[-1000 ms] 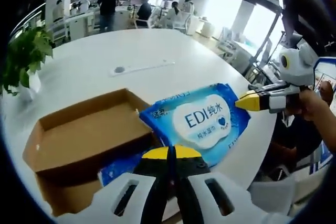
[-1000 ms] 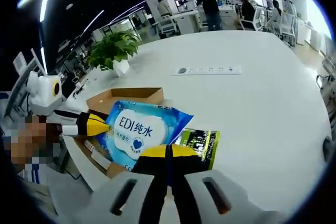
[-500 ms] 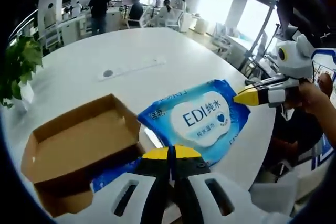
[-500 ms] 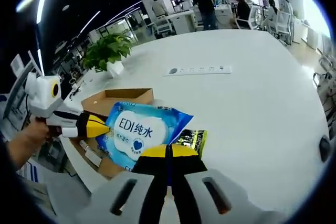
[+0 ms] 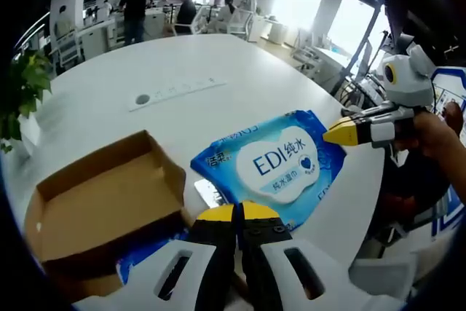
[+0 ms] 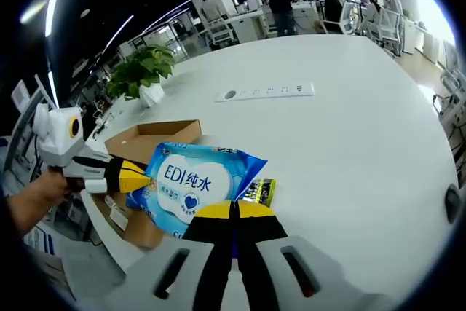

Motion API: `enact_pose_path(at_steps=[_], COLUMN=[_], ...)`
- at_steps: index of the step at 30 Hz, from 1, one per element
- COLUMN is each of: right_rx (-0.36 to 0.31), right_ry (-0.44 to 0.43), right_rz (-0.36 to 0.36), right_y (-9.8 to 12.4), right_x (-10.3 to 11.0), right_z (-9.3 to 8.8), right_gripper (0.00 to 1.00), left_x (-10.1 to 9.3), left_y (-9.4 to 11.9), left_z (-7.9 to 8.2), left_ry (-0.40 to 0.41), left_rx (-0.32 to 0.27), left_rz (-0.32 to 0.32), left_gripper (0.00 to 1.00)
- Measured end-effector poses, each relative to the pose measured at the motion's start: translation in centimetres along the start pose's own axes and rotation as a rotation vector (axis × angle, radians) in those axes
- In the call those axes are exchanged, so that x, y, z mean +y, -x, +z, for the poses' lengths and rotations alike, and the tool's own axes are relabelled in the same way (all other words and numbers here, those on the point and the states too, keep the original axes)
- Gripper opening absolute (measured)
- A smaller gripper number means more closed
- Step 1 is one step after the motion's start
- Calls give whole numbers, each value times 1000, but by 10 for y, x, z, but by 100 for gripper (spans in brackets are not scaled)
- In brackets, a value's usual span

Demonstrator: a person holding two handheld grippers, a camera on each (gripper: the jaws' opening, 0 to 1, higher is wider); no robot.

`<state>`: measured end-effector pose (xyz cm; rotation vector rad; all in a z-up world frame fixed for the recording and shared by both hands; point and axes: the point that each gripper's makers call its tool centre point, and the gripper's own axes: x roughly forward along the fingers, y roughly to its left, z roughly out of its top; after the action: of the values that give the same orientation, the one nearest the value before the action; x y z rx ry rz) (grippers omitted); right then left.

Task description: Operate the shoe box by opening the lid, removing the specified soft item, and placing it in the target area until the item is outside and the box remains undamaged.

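Blue wipes pack [image 5: 273,167] above open box [image 5: 102,202]

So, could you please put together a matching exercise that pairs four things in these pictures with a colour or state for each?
Things:
1. soft blue pack of wet wipes
2. brown cardboard shoe box
3. potted plant
4. long power strip

Descriptions:
A. white, lying flat on the white table
B. green leaves, in a white pot
C. open, lid off
D. held between the left gripper and the right gripper

Pairs: 1-D, 2-C, 3-B, 4-A
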<state>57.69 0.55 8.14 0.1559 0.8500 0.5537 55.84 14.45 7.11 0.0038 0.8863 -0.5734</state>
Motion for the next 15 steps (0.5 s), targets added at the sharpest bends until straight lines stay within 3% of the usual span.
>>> enact_pose_path(at_steps=[5,15], right_rx=[21,68], right_ry=[-8,-11], right_rz=[1,-4], right_y=[-11,-27], right_x=[-6,-15], right_z=[-5,-19], right_gripper=[0,0], left_x=[2,3], left_y=[-8,-25], left_z=[-3,-21], left_ry=[-27,-210], left_rx=[34,167], left_rz=[4,24], left_gripper=[0,0])
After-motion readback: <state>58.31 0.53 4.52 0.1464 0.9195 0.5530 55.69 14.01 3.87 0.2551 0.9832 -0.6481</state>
